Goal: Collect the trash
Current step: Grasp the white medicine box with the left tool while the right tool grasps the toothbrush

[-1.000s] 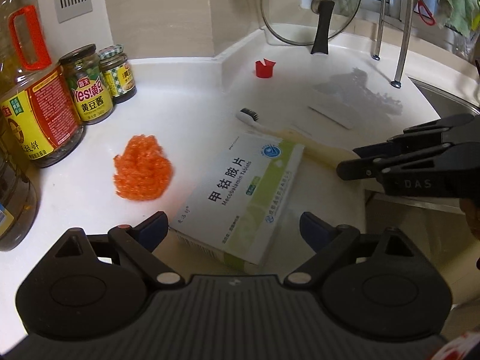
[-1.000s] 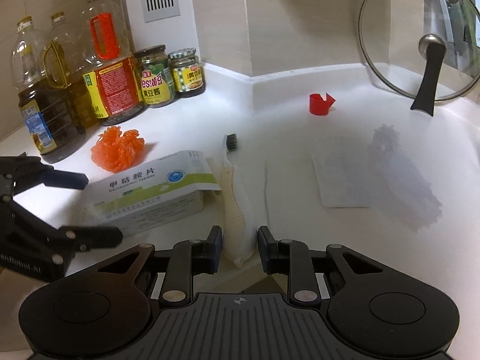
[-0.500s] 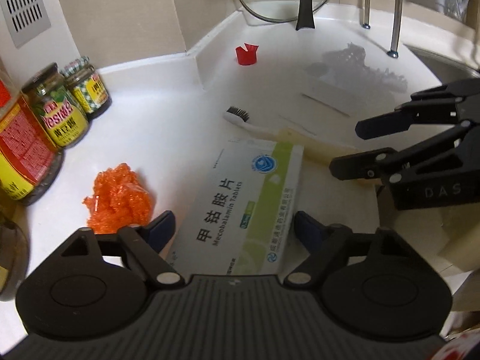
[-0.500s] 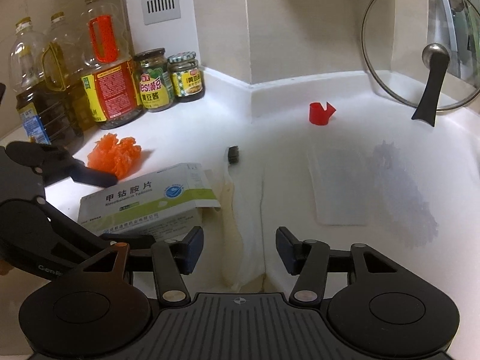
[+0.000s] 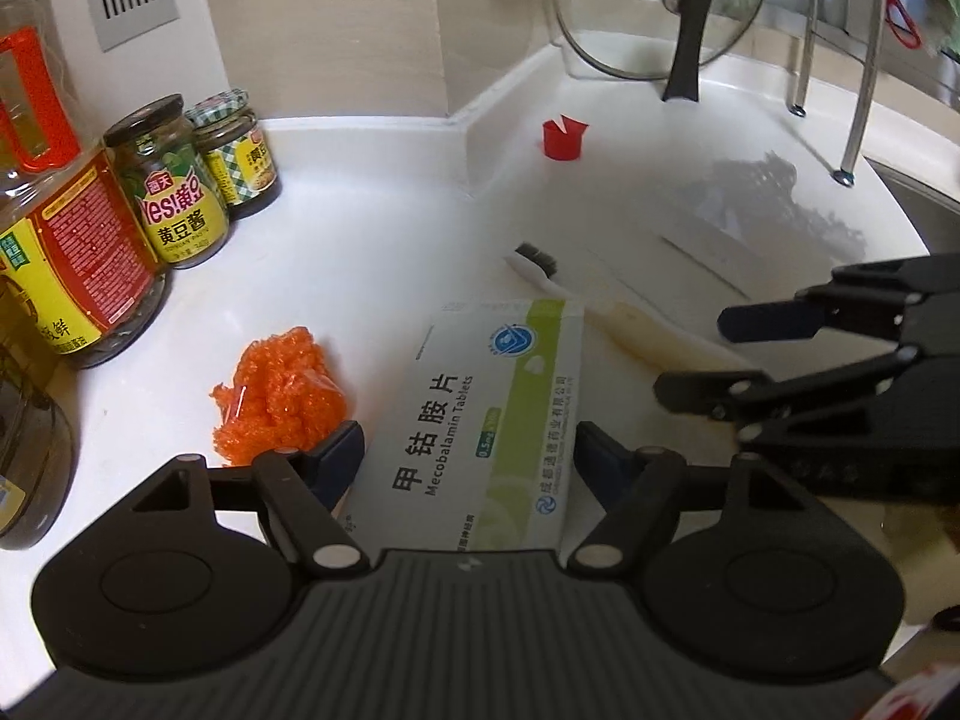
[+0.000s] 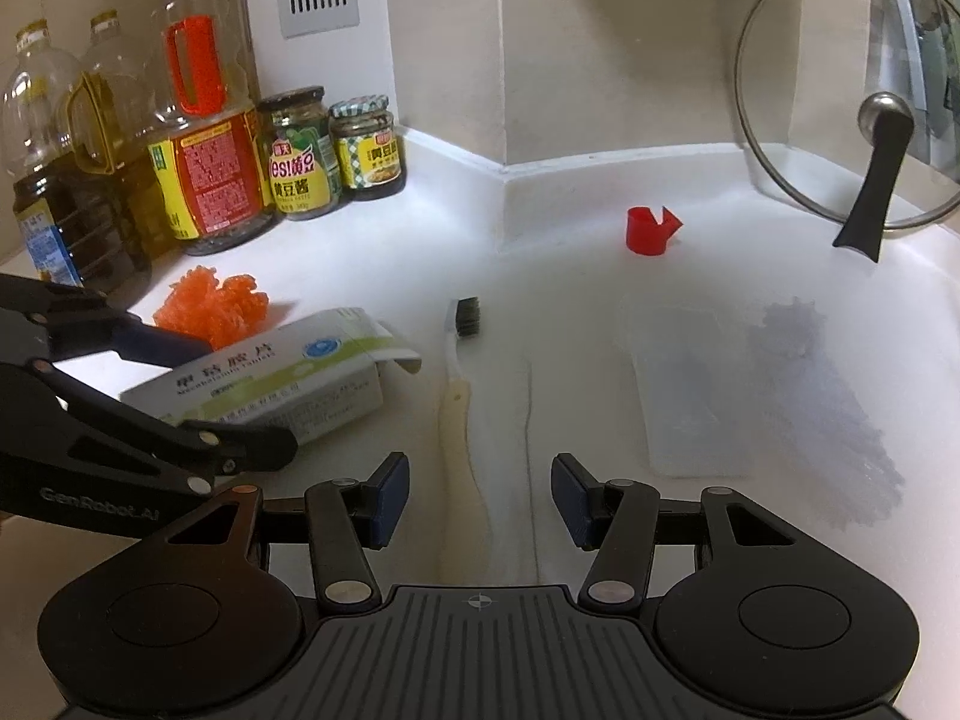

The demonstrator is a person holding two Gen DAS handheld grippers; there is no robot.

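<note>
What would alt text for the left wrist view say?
The left gripper is closing around a Mecobalamin tablet box on a white counter. Orange mesh lies left of it, a toothbrush behind it, and the right gripper hovers open.

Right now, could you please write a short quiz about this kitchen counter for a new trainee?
1. True or false: the white-and-green cardboard tablet box lies between the left claw's fingers.
2. Which item lies nearest the right claw? A: small red plastic cap; B: old white toothbrush with dark bristles; C: crumpled orange plastic mesh.
3. What leans against the wall at the back?

Key: 1 true. 2 B. 3 the round glass pot lid with black handle.
</note>
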